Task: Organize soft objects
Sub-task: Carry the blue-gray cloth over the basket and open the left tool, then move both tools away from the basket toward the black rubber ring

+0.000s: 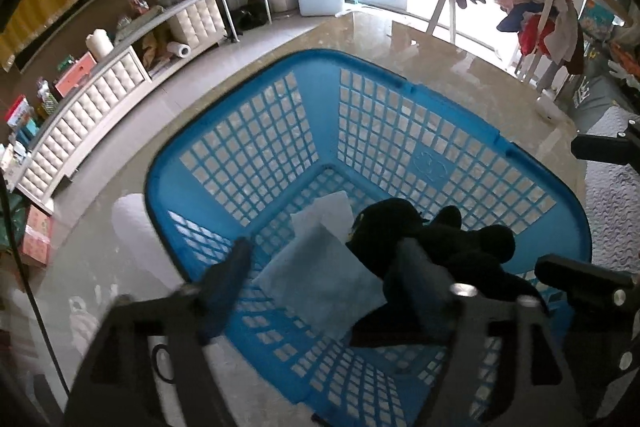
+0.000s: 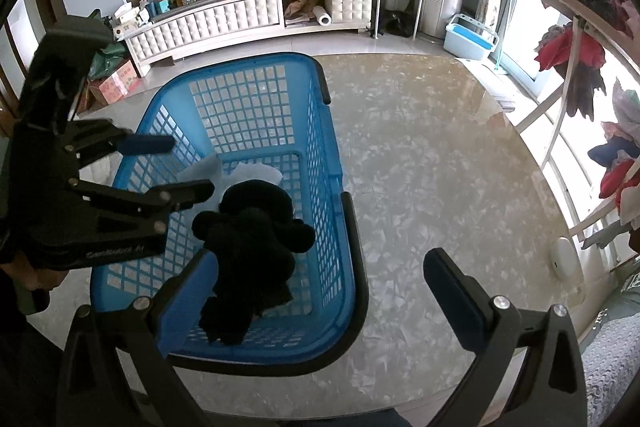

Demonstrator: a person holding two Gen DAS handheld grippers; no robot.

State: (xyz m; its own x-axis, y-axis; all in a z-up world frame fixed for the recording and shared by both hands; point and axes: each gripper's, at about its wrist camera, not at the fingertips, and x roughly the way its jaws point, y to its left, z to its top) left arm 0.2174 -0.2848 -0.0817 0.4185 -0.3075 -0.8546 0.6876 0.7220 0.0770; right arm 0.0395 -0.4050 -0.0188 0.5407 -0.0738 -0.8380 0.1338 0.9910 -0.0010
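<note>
A marble table (image 2: 432, 163) is carrying a blue basket (image 2: 320, 163) at its left side. Inside the basket, a black garment (image 2: 252, 239) is lying heaped over a grey cloth (image 1: 316, 279) and a white cloth (image 1: 332, 211). The left gripper (image 1: 324, 267) is hanging over the basket with its jaws spread wide; the garment is sitting just beyond its right finger, not between the two. The right gripper (image 2: 320, 279) is also gaping wide, its left finger over the basket beside the garment, its right finger over bare table.
</note>
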